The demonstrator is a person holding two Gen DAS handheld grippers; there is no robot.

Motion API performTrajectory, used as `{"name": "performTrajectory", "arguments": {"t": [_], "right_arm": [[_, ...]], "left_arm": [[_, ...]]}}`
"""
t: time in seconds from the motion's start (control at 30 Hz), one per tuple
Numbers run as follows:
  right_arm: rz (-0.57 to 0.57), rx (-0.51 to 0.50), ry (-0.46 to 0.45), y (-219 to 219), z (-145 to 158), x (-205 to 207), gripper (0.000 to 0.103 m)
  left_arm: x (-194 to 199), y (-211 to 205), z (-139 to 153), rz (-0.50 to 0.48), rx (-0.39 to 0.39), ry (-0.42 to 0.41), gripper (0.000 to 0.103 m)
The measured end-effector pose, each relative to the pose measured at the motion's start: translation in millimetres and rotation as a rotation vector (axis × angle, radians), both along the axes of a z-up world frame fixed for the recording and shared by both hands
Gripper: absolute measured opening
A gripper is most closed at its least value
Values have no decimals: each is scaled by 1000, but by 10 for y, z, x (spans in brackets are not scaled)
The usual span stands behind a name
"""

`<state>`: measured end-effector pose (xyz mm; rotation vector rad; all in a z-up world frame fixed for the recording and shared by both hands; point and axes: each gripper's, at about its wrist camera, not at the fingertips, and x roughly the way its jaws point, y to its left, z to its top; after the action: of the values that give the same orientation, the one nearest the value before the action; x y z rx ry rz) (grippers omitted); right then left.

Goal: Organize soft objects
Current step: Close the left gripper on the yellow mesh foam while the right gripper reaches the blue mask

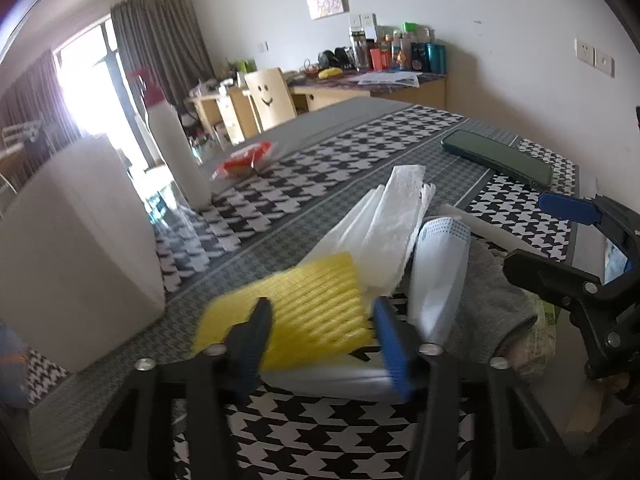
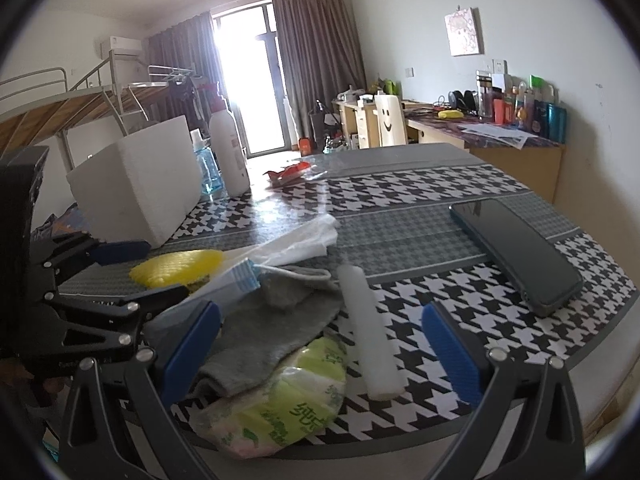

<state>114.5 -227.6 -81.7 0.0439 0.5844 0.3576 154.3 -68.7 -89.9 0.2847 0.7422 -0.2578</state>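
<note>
Two grippers hang open over a pile at the table's near edge. Left gripper straddles the yellow sponge: light, squashy, best pinched across its sides. Right gripper frames the limp grey sock.

A black-and-white houndstooth tablecloth carries a ribbed yellow sponge, a grey sock, a pale blue mask, a dark green phone and a white foam block.
</note>
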Motion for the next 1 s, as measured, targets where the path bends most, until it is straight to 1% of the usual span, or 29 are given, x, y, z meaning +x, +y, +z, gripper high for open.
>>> {"name": "performTrajectory", "arguments": {"t": [0.13,0.3,0.33,0.37,0.4,0.43,0.53,0.6,0.63,0.73,0.8,0.9,1.0], "right_arm": [[-6,-3,-2,-39,9,8,102],[-14,-4,5,-64,-4,20,102],[-13,-6,7,-50,-5,20,102],[-12,-7,6,-46,-6,17,102],[-9,-9,4,-39,-4,12,102],[-5,-12,3,-23,-3,11,102],[1,-10,3,11,-1,8,102],[4,-14,5,32,-8,4,102],[5,-15,5,45,-11,0,102],[12,-19,3,61,-4,-20,102],[17,-16,3,73,4,-26,102],[38,-9,7,125,9,-44,102],[81,-1,10,222,18,-74,102]], "left_arm": [[-9,18,-29,-3,-14,25,48],[-85,72,-8,3,-1,6,49],[-94,77,-25,-2,9,10,51],[-96,82,-38,-4,15,13,56],[-99,77,-59,-4,26,17,59],[-99,76,-68,-5,30,14,60],[-79,93,-99,-2,23,23,59],[-68,131,-98,3,2,30,46],[-61,144,-86,2,-5,32,37],[-62,206,-46,11,-48,25,22],[-70,234,-35,8,-74,24,20],[-78,264,-39,16,-92,25,18],[-119,332,7,36,-132,8,18]]}}
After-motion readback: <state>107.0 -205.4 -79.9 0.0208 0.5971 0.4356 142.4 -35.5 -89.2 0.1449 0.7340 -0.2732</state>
